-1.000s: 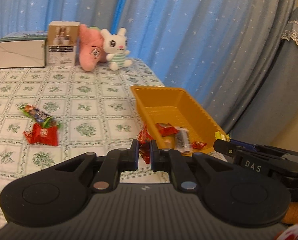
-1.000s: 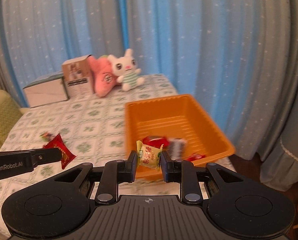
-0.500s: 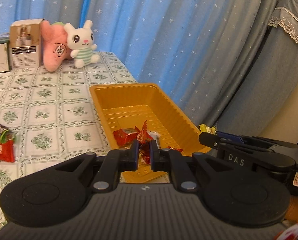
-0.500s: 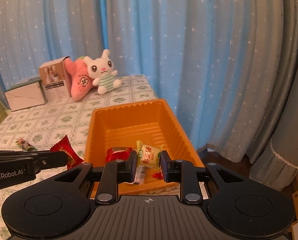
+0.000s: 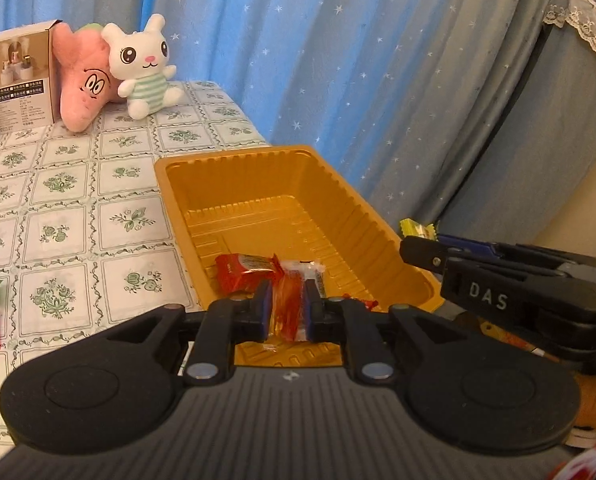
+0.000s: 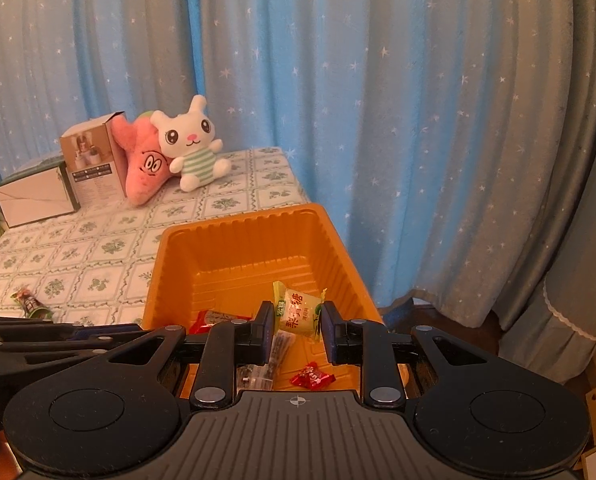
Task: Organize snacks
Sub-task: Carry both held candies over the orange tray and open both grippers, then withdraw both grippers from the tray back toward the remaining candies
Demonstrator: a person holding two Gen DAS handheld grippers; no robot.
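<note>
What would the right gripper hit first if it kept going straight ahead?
Probably the floor of the orange tray. The right gripper, carrying a yellow candy, points down into it; the way there looks free, though depth is uncertain.

Right gripper (image 6: 298,330) is hanging over the near end of the orange tray (image 6: 178,256), its jaws pinching a yellow wrapped candy (image 6: 300,312). Lying in the tray below: a red candy (image 6: 312,376), a dark snack bar (image 6: 280,350) and a red packet (image 6: 204,320). A green-ended snack (image 6: 30,304) is lying on the counter (image 6: 98,248), left of the tray. A white bunny plush (image 6: 190,144) is sitting at the far edge.
</note>
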